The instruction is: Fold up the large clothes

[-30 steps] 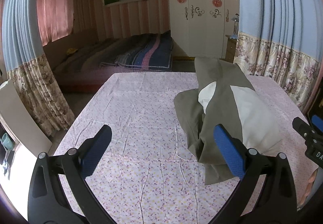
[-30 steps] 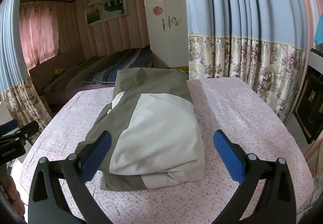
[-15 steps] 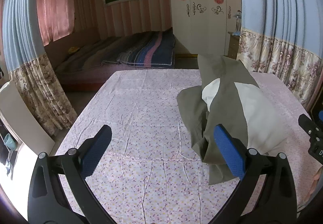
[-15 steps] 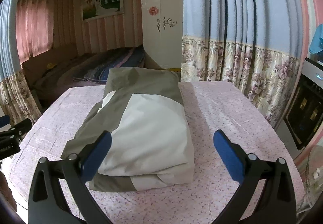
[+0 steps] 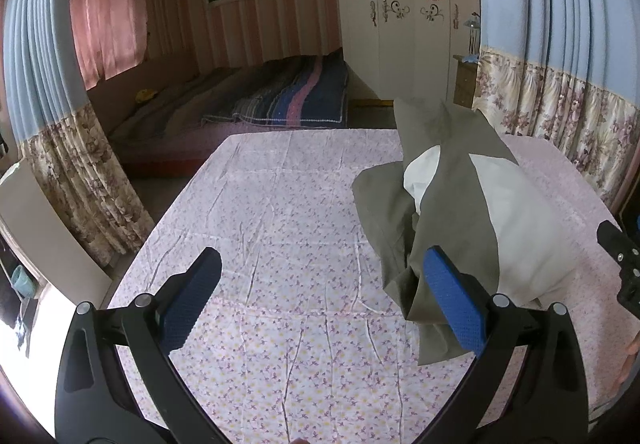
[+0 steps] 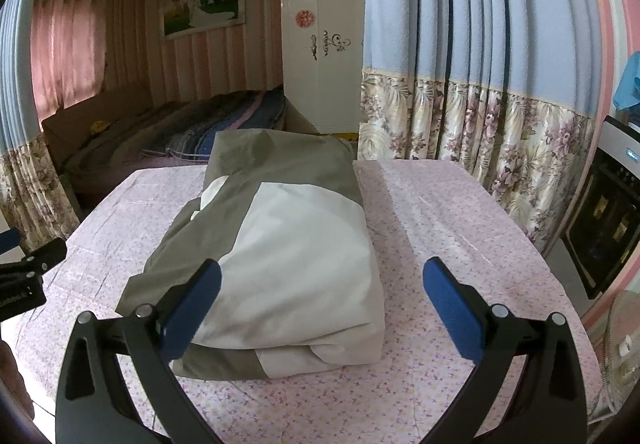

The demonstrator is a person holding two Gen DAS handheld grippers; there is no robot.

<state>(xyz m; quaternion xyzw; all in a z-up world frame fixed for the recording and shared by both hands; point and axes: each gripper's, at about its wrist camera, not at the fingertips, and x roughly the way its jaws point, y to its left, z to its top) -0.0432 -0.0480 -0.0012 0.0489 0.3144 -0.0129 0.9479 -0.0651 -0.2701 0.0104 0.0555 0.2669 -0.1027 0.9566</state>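
- I judge the folding nearly finished: the olive-and-white garment (image 6: 288,244) lies as a compact bundle on the floral-covered bench (image 6: 460,236).
- What may be left, from my left wrist view, is a loose olive flap (image 5: 432,332) spilling off the bundle's near corner.
- My left gripper (image 5: 320,304) is spread wide, grasping nothing, over bare cloth beside the bundle.
- My right gripper (image 6: 320,308) is equally released, empty, straddling the bundle's near end without touching it.

The left gripper (image 5: 322,298) is wide open over the flowery cloth (image 5: 280,228). A folded green and white garment (image 5: 472,212) lies on the right. The right gripper (image 5: 622,268) peeks in beside it
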